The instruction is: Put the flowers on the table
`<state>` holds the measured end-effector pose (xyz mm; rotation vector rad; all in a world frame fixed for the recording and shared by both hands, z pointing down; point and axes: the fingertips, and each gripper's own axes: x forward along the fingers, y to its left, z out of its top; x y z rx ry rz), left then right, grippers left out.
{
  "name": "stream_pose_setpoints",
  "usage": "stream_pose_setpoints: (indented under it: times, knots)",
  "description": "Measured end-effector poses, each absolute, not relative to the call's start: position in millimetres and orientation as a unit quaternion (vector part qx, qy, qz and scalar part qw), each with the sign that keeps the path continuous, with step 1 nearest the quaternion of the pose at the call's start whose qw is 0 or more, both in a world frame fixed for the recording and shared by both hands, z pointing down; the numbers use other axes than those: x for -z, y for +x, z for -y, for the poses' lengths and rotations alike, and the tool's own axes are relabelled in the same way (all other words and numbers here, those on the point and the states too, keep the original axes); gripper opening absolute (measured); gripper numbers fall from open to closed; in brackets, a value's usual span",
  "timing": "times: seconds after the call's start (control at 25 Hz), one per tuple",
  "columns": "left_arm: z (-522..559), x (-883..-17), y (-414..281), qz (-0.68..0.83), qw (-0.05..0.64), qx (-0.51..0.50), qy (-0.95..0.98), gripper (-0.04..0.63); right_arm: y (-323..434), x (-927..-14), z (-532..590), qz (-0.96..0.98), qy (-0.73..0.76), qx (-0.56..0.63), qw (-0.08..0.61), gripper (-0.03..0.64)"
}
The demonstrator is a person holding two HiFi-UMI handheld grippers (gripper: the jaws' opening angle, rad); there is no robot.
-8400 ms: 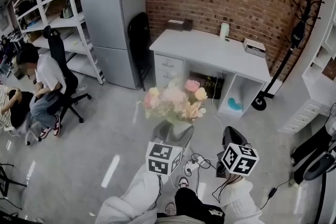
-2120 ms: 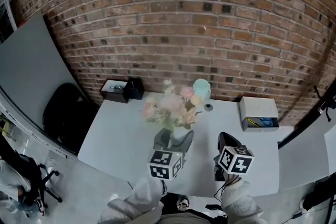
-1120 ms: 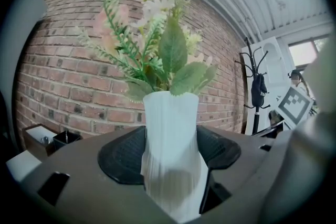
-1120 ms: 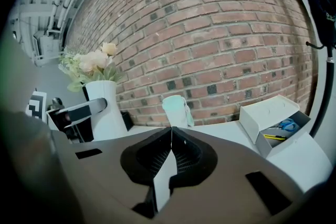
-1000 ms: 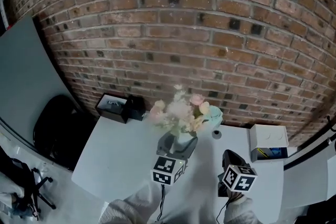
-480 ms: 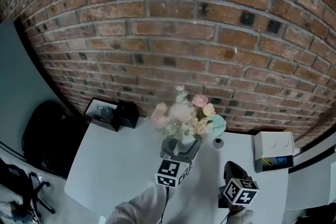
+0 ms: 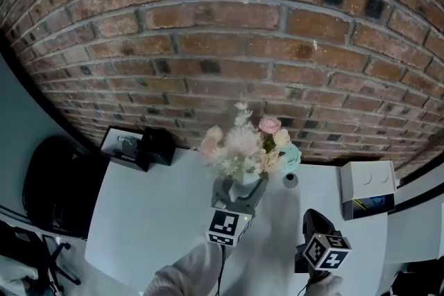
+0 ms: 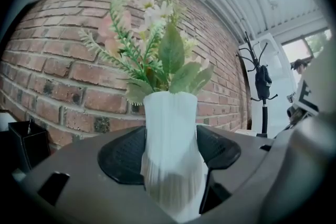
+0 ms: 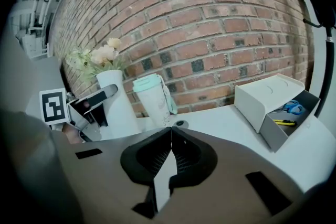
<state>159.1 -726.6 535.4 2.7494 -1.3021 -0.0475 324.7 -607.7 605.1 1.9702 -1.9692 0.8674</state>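
Brick wall [image 7: 222, 24] – backdrop.
White surface [image 7: 152, 211] – against wall.
White box [image 7: 368, 184] – R end of surface.
Flowers [image 7: 243, 145] in white vase [image 8: 170, 149] – upright, over surface, just beside mint-lid cup [image 9: 152, 99]; base contact unclear.
L gripper [image 7: 237, 194] – fingers clamped on vase.
R gripper [image 9: 171, 131] – fingers together, empty.

Even indoor light, bright ceiling panel in the left gripper view, strong fisheye bending, dark vignetted corners, soft blur.

Pastel flowers [image 7: 243, 145] upright in white vase [image 8: 170, 149]
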Motion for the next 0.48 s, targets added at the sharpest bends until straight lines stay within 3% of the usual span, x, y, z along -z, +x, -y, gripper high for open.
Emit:
stream_pose_setpoints:
  times: [0.48]
  knots:
    - [709, -538, 154, 0.426, 0.053, 0.000, 0.903, 0.314, 312, -608, 611, 0.671, 0.668, -0.305, 0.099, 0.023]
